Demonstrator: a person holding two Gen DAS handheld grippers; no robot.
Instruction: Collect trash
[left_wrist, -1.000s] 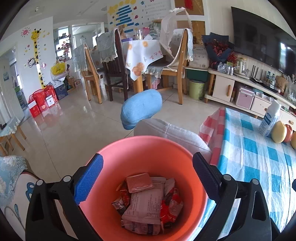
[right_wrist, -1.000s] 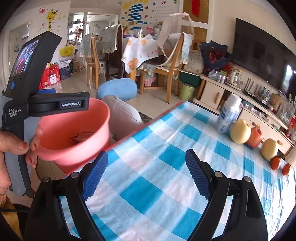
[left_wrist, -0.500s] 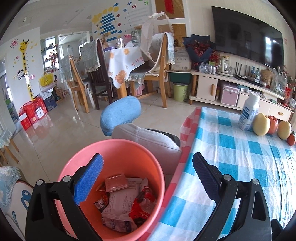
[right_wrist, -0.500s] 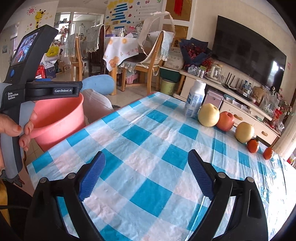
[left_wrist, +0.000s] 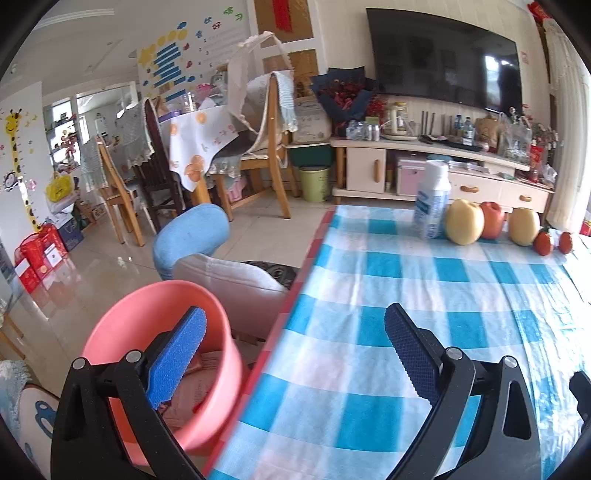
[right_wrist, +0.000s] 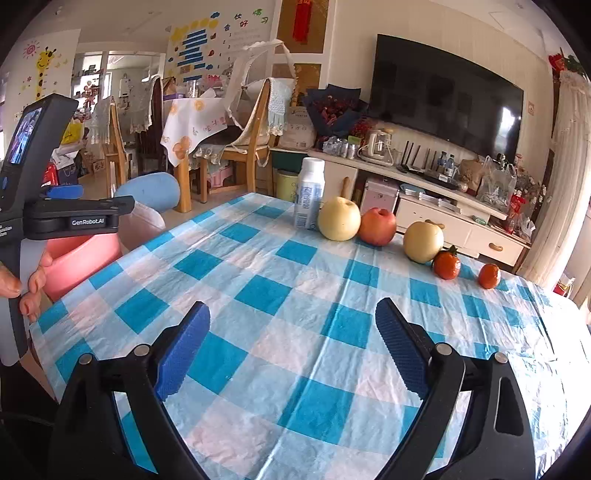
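Both my tools, left (left_wrist: 293, 354) and right (right_wrist: 291, 345), gape empty above the checked counter (right_wrist: 295, 295), the pink trash bucket (left_wrist: 155, 314) at nine o'clock.

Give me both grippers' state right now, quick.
Left gripper: open, nothing between its pads.
Right gripper: open and empty, over the checked tablecloth; its jaws have just been opening.

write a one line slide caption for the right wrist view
Open right gripper over a blue checked tablecloth, empty-jawed, facing a white bottle and a row of fruit.
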